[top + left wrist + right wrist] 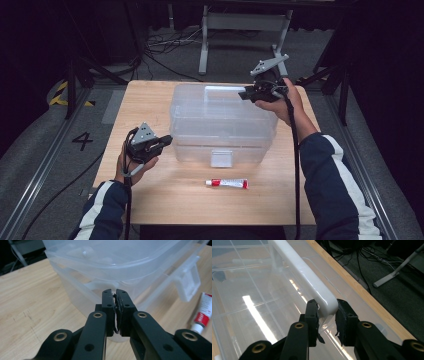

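Clear bin at the middle of the table, right fingers on its lid handle

We see the clear plastic bin (222,125) at the table's (150,200) centre, lid on, front latch (221,158) facing six o'clock and a small red-and-white tube (227,183) lying apart from it at six. Our right gripper (327,315) straddles the end of the white lid handle (304,272) at the bin's one o'clock corner – fingers narrow, at or just off its sides, so we cannot tell whether they press. Our left gripper (117,312) sits at the bin's eight o'clock, fingers closed together on nothing. We judge the bin light, its walls thin, flexible and slick; the stiff handle and the latch are the surest holds.
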The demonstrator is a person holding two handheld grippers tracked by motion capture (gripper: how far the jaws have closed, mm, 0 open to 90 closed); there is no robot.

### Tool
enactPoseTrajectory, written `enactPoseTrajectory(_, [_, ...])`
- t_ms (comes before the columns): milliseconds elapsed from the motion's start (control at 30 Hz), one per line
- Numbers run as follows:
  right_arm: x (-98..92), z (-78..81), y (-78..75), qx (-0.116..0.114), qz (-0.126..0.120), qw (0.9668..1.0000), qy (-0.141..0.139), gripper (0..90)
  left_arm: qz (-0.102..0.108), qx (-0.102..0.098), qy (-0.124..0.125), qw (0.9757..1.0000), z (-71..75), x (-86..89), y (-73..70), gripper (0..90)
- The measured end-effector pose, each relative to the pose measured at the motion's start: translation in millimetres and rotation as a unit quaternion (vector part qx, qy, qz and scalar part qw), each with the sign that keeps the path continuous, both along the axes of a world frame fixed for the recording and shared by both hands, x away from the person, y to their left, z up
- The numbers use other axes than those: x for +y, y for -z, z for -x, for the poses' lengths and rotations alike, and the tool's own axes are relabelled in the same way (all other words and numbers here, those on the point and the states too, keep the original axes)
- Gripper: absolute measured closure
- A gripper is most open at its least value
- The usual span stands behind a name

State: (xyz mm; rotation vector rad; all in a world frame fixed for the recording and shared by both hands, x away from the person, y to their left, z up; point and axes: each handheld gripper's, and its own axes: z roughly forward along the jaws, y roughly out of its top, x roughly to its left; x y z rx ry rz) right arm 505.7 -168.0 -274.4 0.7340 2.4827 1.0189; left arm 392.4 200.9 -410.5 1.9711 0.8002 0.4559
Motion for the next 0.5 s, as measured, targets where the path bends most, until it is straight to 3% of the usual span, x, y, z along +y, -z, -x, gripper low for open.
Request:
enactPoseTrajectory(300, [1.7,-2.8,-2.7,-0.002,0.005,1.0000,0.002,72.0,0.015,-0.011,-0.011,0.9998,-3.0,0.3,-2.9,86.4])
enactPoseTrajectory(500, [0.9,1.2,0.2,-0.009,0.002,0.9999,0.005,70.6,0.014,-0.008,-0.012,0.9998,-3.8,-3.5,-1.3,86.7])
